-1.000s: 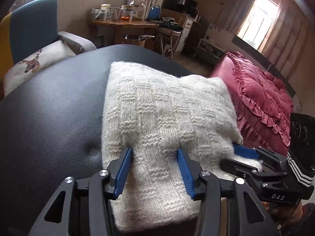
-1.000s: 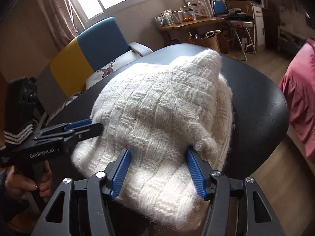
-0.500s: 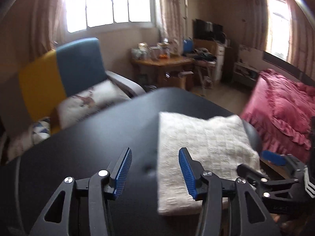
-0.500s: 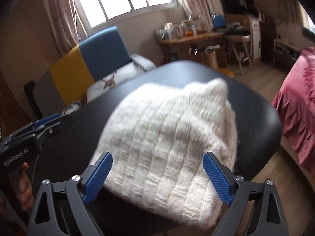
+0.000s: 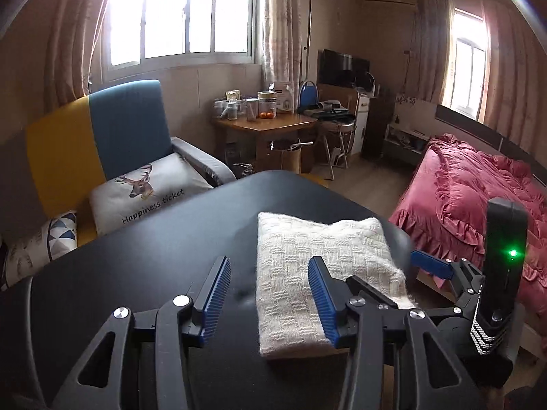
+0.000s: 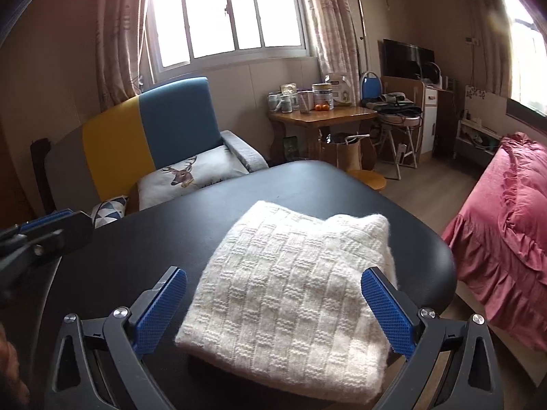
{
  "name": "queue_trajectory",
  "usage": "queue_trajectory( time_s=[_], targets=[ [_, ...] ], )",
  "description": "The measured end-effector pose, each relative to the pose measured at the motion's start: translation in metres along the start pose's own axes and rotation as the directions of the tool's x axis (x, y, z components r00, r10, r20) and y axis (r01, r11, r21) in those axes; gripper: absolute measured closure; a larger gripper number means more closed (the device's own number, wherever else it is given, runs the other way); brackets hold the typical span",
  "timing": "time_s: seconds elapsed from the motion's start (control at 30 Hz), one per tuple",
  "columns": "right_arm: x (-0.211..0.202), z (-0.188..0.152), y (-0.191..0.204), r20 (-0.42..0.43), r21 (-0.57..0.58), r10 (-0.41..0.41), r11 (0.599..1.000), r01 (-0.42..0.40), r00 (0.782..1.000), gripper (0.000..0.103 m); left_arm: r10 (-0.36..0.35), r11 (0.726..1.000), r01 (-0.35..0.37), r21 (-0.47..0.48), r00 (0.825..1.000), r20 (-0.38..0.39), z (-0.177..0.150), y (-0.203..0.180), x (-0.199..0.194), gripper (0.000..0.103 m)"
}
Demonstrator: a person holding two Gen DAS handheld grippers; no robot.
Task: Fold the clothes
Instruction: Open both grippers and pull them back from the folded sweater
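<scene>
Cream wool, in a chunky basket-weave knit: the sweater (image 6: 294, 290) lies folded into a thick, squarish bundle on the black table (image 5: 143, 273), toward its right edge, nearest the pink bed (image 5: 478, 198). It reads as soft and light, lofty and springy instead of stiff, with a fuzzy surface that pads should bite well; the layers would likely slide over each other or spring apart if lifted by one corner. A sound hold would be at the near edge, through all layers at once, with a grip toward each side so the bundle keeps its shape. The far right corner looks a little puffed where the layers meet. The left gripper (image 5: 270, 294) hangs above the table with its jaws parted and nothing between them, its right finger over the sweater's left part. The right gripper (image 6: 273, 307) is spread wide, wider than the left, its pads straddling the bundle without touching it, and it carries nothing either. A second ago both grippers were low on the knit with their pads pressed into the near edge; since then both have let go and drawn back and up, the right one opening further, and the sweater has stayed flat in place.
</scene>
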State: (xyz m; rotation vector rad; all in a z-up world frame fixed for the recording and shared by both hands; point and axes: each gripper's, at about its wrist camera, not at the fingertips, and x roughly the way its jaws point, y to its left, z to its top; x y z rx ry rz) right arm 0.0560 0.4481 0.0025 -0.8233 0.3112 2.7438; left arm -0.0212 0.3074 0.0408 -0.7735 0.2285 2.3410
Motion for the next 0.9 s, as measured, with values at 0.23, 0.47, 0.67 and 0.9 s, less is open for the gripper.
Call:
queue_trajectory(
  time_s=[0.23, 0.47, 0.67, 0.9],
  targets=[
    [0.005, -0.008, 0.001, -0.017, -0.005, 0.04, 0.999, -0.04, 0.999, 0.0, 0.037, 0.999, -0.037, 0.001, 0.998, -0.048, -0.002, -0.003, 0.008, 0.051],
    [0.014, -0.02, 0.0, -0.059, 0.011, 0.063, 0.998, -0.063, 0.996, 0.0, 0.063, 0.997, -0.065, -0.034, 0.996, -0.06, 0.0, 0.004, 0.016, 0.051],
    [0.019, -0.026, 0.002, -0.082, 0.009, 0.066, 0.998, -0.065, 0.994, 0.0, 0.118, 0.993, -0.118, -0.018, 0.993, 0.001, 0.001, 0.004, 0.008, 0.051],
    [0.02, -0.031, 0.002, -0.094, 0.009, 0.06, 0.998, -0.059, 0.994, 0.0, 0.096, 0.995, -0.096, -0.003, 0.995, 0.001, -0.001, 0.004, 0.006, 0.053]
  ],
)
